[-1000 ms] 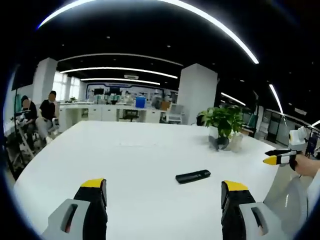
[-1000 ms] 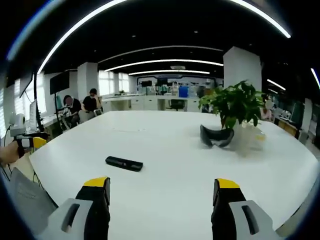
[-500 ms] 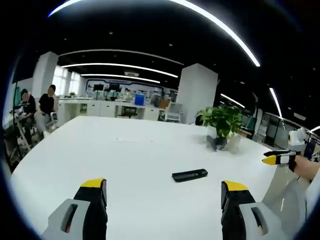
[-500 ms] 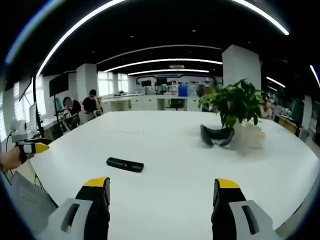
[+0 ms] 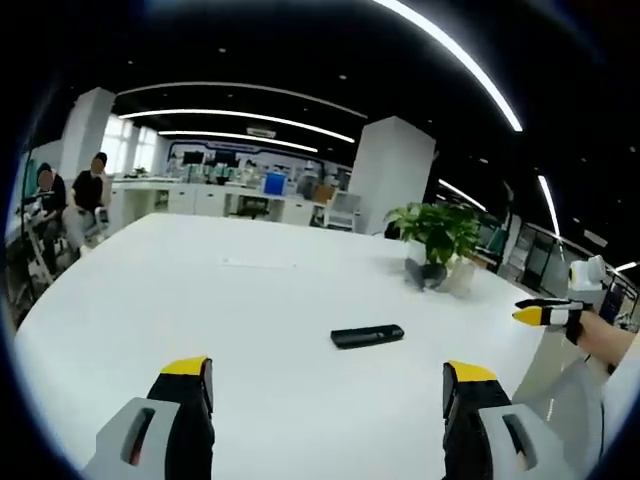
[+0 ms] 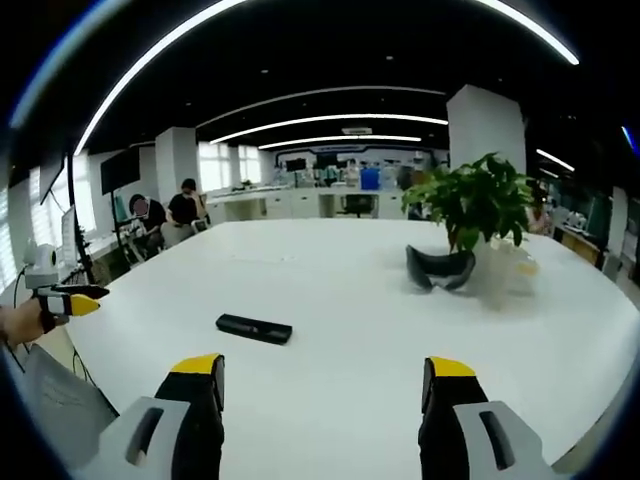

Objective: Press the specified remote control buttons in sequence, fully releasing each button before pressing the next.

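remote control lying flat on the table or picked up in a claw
Lying flat. The remote control rests on the white table, ahead of the open left claw; the open right claw holds nothing either.

Remote control (image 5: 367, 336) lies on the surface (image 5: 200, 300), ahead of and between the left gripper (image 5: 327, 385) jaws. Potted plant (image 6: 478, 205) stands farther back, to the remote's right; a curved object (image 6: 440, 269) rests before it.
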Available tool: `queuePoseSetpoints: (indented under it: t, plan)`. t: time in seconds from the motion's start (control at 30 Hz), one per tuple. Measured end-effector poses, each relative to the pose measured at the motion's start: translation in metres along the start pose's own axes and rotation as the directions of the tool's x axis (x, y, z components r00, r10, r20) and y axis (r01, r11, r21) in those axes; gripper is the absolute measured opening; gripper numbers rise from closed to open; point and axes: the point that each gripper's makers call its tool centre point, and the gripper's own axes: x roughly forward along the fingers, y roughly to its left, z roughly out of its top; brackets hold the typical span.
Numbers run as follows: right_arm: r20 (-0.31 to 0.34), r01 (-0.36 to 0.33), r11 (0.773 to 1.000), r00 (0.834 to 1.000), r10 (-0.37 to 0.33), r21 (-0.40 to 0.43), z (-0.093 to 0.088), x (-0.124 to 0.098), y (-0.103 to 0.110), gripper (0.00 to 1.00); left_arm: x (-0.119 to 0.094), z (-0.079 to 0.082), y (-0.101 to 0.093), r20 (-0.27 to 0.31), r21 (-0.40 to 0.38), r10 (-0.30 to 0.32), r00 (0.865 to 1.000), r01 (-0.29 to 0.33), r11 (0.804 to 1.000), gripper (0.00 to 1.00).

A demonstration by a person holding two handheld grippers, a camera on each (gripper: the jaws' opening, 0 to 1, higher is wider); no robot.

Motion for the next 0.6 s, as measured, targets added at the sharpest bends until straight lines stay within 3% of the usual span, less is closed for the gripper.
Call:
queuePoseSetpoints:
  t: [0.5, 0.6]
  plan:
    - [-0.034, -0.058, 0.998, 0.998, 0.057, -0.013, 0.001, 0.009, 0.017, 0.77, 0.009, -0.009, -0.005, -0.072, 0.067, -0.058, 0.996, 0.062, 0.996, 0.99]
    - [-0.038, -0.064, 0.997, 0.997, 0.062, -0.053, 0.001, 0.008, 0.022, 0.76, 0.013, -0.010, -0.007, -0.072, 0.060, -0.080, 0.994, 0.084, 0.995, 0.99]
